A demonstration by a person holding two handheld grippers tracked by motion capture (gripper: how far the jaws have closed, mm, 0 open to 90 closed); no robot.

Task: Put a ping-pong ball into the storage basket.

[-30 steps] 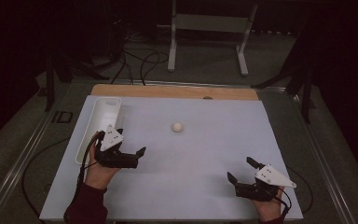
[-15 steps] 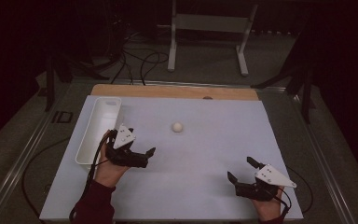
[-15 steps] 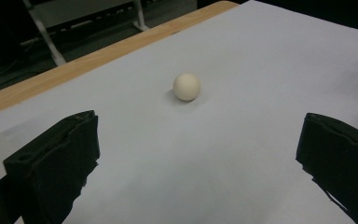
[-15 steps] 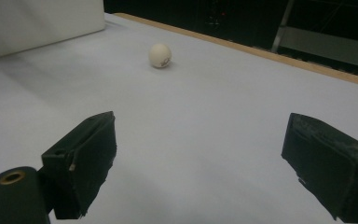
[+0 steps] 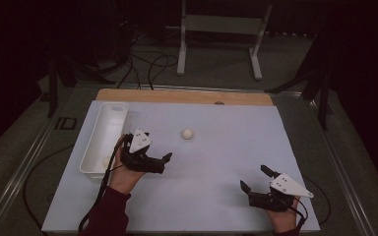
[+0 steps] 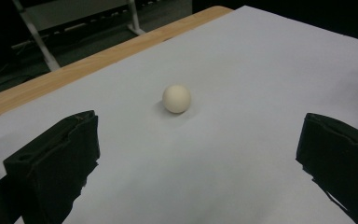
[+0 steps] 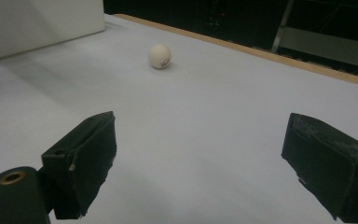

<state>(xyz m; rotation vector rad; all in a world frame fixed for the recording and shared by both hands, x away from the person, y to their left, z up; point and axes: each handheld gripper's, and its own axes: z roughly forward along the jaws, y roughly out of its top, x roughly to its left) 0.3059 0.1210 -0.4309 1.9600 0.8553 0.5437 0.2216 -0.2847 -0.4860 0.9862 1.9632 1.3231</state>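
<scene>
Ball (image 5: 187,133): round, no long axis; rests mid-table (image 5: 216,196), apart from both grippers. Left gripper (image 5: 165,162): jaws wide, empty, aimed at ball. Right gripper (image 5: 253,179): low, wide, empty.

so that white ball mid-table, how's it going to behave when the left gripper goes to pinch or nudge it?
The ball is smooth and round on a flat white sheet, so a nudge probably rolls it. It looks like a light, hollow ping-pong ball. The open left gripper should probably close centred, or it may squirt out.

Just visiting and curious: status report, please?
Left gripper open, aimed at ball. Right gripper open, idle near table edge. Path to ball clear.
</scene>
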